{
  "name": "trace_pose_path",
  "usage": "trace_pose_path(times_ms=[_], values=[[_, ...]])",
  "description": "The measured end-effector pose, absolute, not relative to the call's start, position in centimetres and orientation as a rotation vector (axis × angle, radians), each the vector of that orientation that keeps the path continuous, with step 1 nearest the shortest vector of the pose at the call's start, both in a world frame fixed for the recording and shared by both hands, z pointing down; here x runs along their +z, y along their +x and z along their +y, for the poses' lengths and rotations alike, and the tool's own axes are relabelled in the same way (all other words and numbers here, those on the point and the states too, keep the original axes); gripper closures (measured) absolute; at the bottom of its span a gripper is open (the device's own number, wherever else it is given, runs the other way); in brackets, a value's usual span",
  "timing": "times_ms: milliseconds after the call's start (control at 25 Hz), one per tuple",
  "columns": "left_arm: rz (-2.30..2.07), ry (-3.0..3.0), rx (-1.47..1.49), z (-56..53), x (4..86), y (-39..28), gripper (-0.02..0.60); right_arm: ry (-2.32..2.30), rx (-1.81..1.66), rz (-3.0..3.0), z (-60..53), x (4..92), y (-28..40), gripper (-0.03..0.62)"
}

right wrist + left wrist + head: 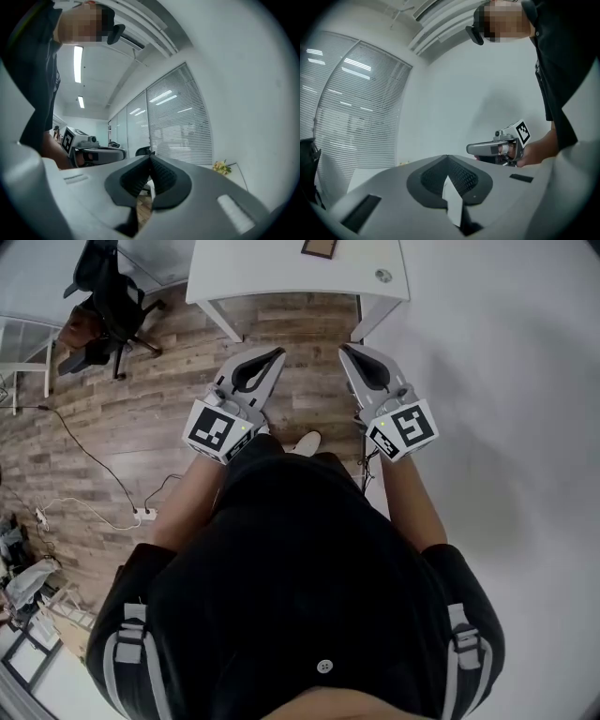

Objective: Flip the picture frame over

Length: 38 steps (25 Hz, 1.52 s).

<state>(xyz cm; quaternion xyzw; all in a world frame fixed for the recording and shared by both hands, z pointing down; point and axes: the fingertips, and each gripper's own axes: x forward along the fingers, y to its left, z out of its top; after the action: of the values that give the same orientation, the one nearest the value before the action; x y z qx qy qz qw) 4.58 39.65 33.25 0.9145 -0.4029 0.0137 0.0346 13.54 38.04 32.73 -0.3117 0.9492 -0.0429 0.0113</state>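
Observation:
The picture frame (318,248), dark brown, lies on the white table (281,273) at the far top edge of the head view, well ahead of both grippers. I hold my left gripper (277,354) and right gripper (345,350) side by side, level, in front of my body over the wooden floor. Both have their jaws closed tip to tip with nothing between them. In the left gripper view the shut left gripper (447,157) faces a bare white wall, and the right gripper (497,147) shows beside it. The right gripper (151,157) looks toward window blinds, with the left gripper (93,152) showing beside it.
A small round object (382,276) sits on the table near its right corner. A black office chair (108,296) stands at the far left. Cables and a power strip (145,514) lie on the floor. A white wall runs along the right. Yellow flowers (221,166) rest on a white surface.

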Motion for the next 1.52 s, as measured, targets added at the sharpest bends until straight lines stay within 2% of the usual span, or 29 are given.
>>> trace_pose_path(times_ms=[480,520,560,760,920,1280,1520], values=[[-1.232,2.824,0.078,40.0,33.4,4.8,0.577,-0.963,-0.124,2.965,39.0,32.6,13.4,0.578],[-1.232,2.826,0.076,40.0,33.3,4.9,0.577,-0.965,-0.124,2.967,39.0,32.7,13.4,0.491],[-1.231,2.826,0.076,40.0,33.4,4.9,0.577,-0.968,-0.126,2.970,38.9,32.8,13.3,0.434],[-1.227,2.831,0.076,39.9,33.2,5.4,0.577,-1.008,-0.149,2.955,38.6,32.9,13.8,0.364],[-1.223,2.837,0.078,40.0,33.2,6.0,0.577,-1.022,-0.159,2.953,38.6,33.2,14.5,0.282],[-1.208,2.856,0.104,39.5,33.3,7.4,0.577,-1.052,-0.166,2.942,37.7,33.6,15.7,0.235],[-1.193,2.852,0.096,37.3,33.8,7.3,0.577,-1.078,-0.175,2.943,35.7,34.2,15.7,0.232]])
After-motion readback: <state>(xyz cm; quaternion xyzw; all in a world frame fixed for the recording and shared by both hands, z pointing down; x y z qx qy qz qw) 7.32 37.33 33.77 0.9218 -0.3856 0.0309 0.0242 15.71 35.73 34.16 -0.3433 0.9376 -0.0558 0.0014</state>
